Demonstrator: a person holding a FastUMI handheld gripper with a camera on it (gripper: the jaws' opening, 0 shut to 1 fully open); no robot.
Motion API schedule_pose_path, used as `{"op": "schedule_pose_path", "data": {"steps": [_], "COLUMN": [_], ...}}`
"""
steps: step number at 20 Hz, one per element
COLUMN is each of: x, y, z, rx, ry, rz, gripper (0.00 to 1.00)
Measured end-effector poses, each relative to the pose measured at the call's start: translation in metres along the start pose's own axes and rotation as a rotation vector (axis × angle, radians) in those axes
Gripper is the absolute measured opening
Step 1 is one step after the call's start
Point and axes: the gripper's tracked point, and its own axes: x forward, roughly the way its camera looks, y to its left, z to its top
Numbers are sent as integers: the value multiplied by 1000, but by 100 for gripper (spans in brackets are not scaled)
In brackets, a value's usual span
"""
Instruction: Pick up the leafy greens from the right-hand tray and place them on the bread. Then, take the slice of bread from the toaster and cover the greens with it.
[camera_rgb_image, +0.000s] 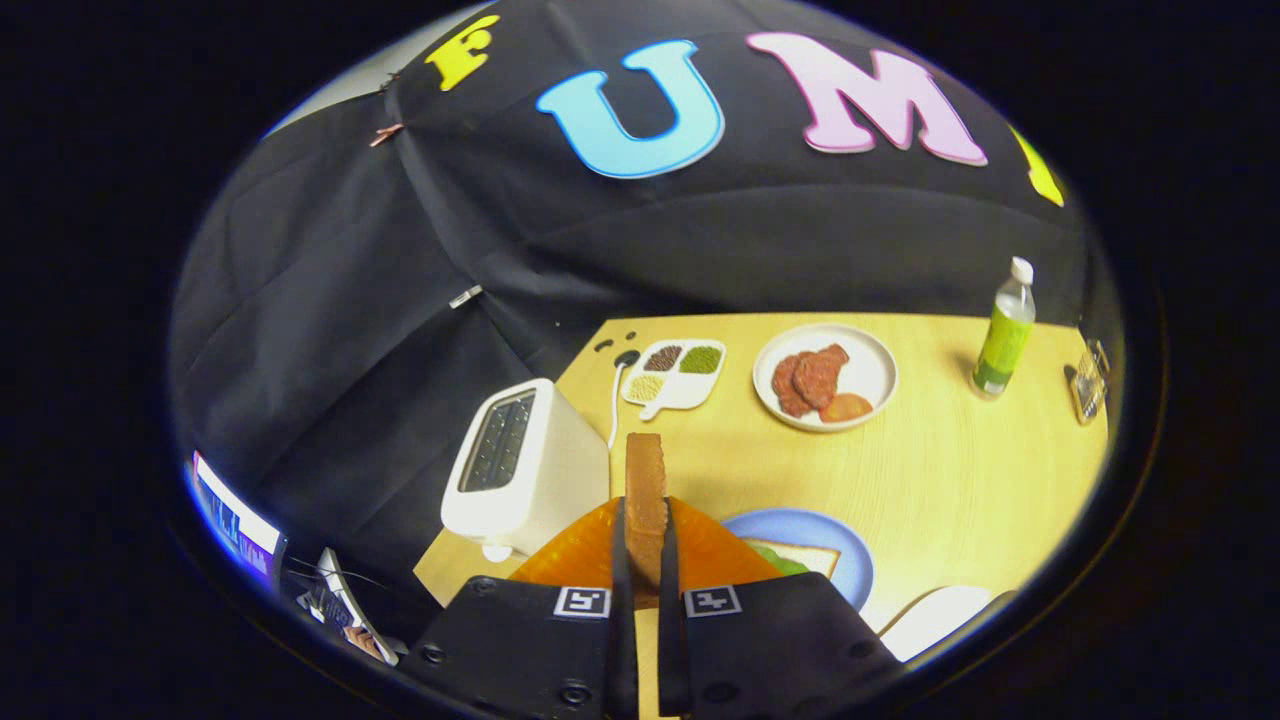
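My gripper is shut on a brown slice of bread, held edge-on and upright between the two fingers, raised above the table. The white toaster stands just left of the fingers, its slots dark. Below and right of the fingers lies a blue plate with a slice of bread on it, and leafy greens lie on that slice, partly hidden by the gripper body.
An orange tray shows under the fingers. Further along the wooden table are a white divided dish of grains, a white plate with meat patties, a green bottle and a white object near the front right.
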Motion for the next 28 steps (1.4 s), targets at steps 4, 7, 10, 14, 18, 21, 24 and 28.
{"op": "schedule_pose_path", "data": {"steps": [4,7,10,14,18,21,24,28], "x": [16,29,38,41,38,35,27,5], "y": [-23,-35,-54,-75,-94,-104,-118,-128], "z": [-36,-61,-80,-86,-90,-92,-89,-75], "rx": [83,88,72,127,138,124,109,80], "ry": [43,67,89,93,97,92,76,27], "rz": [26,53,35,9,-41,-83,-129,-169], "gripper": [12,12,12,15,21,36,58,76]}}
